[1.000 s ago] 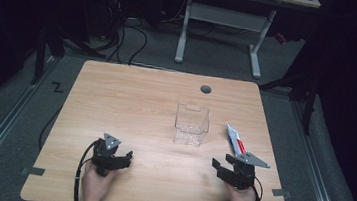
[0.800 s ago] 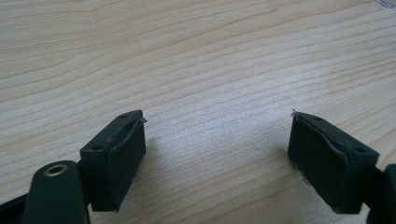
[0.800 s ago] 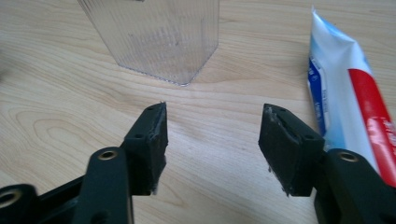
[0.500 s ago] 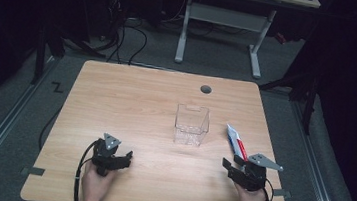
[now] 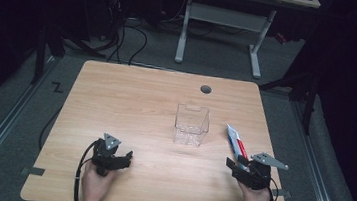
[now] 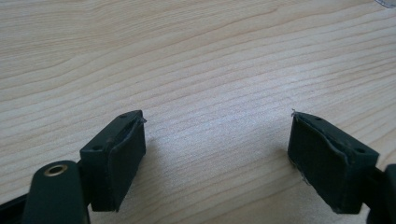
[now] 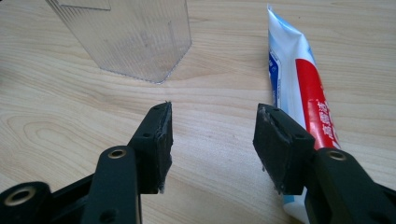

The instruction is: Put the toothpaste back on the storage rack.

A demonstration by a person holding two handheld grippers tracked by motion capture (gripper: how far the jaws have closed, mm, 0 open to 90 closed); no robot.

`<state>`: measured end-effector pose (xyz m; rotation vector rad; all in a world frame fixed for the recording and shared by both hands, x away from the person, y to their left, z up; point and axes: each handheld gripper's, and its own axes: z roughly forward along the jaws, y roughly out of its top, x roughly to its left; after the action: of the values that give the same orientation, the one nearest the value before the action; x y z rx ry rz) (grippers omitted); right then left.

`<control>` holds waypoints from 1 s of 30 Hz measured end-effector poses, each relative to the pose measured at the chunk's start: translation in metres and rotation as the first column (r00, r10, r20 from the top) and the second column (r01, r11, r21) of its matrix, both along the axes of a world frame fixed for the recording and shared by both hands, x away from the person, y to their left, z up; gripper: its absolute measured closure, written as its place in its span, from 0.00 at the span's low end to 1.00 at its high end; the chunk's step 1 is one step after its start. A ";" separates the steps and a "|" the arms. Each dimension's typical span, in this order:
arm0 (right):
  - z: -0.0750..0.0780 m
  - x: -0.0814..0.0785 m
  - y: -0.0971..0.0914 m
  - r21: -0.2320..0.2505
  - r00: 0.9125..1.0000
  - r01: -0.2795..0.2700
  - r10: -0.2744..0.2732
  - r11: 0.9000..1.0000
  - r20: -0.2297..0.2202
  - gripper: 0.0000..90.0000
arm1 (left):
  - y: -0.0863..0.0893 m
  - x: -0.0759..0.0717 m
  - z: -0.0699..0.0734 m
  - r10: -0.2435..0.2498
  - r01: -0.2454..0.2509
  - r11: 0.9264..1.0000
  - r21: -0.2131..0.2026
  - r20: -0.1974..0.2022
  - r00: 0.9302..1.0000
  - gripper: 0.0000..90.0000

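A clear plastic container stands upright near the middle of the wooden table. To its right lies a white, blue and red toothpaste tube, flat on the wood. My right gripper sits at the tube's near end; its jaws have just been narrowing, then opening a little. They are open with only bare wood between them, and the tube lies just outside the right-hand jaw. My left gripper rests open on bare wood at the front left.
A round cable hole is set in the table's far side. Beyond the table stand a white-legged desk and loose cables on the grey floor. A black cable trails from the left gripper.
The right gripper has shifted to the right, closer to the tube's near end, and its jaws stand narrower. The left gripper, container and tube have not moved.
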<state>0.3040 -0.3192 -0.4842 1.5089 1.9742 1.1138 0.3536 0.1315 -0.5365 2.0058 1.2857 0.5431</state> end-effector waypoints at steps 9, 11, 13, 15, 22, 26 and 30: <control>0.008 0.003 -0.007 -0.007 1.000 -0.020 0.020 1.000 0.004 0.56 | 0.000 0.000 0.000 0.000 0.000 1.000 0.000 0.000 1.000 0.22; 0.009 0.005 -0.007 -0.019 1.000 -0.021 0.021 1.000 0.002 0.58 | 0.000 0.000 0.000 0.000 0.000 1.000 0.000 0.000 1.000 0.22; 0.011 0.007 -0.010 -0.020 1.000 -0.012 0.012 1.000 0.001 0.58 | 0.000 0.000 0.000 0.000 0.000 1.000 0.000 0.000 1.000 0.22; 0.014 0.010 -0.012 -0.025 1.000 -0.002 0.002 1.000 0.003 0.58 | 0.000 0.000 0.000 0.000 0.000 1.000 0.000 0.000 1.000 0.22; 0.022 0.023 -0.019 -0.067 0.999 0.027 -0.028 0.997 -0.025 0.59 | 0.000 0.000 0.000 0.000 0.000 1.000 0.000 0.000 1.000 0.22; 0.026 0.032 -0.023 -0.095 0.999 0.033 -0.036 0.995 -0.038 0.61 | 0.000 0.000 0.000 0.000 0.000 1.000 0.001 0.000 1.000 0.22; 0.029 0.042 -0.024 -0.120 0.998 0.026 -0.032 0.992 -0.048 0.62 | 0.000 0.000 0.000 0.000 0.000 1.000 0.000 0.000 1.000 0.22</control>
<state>0.3459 -0.3429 -0.4551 1.5112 2.0081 0.9369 0.3536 0.1314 -0.5365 2.0058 1.2857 0.5434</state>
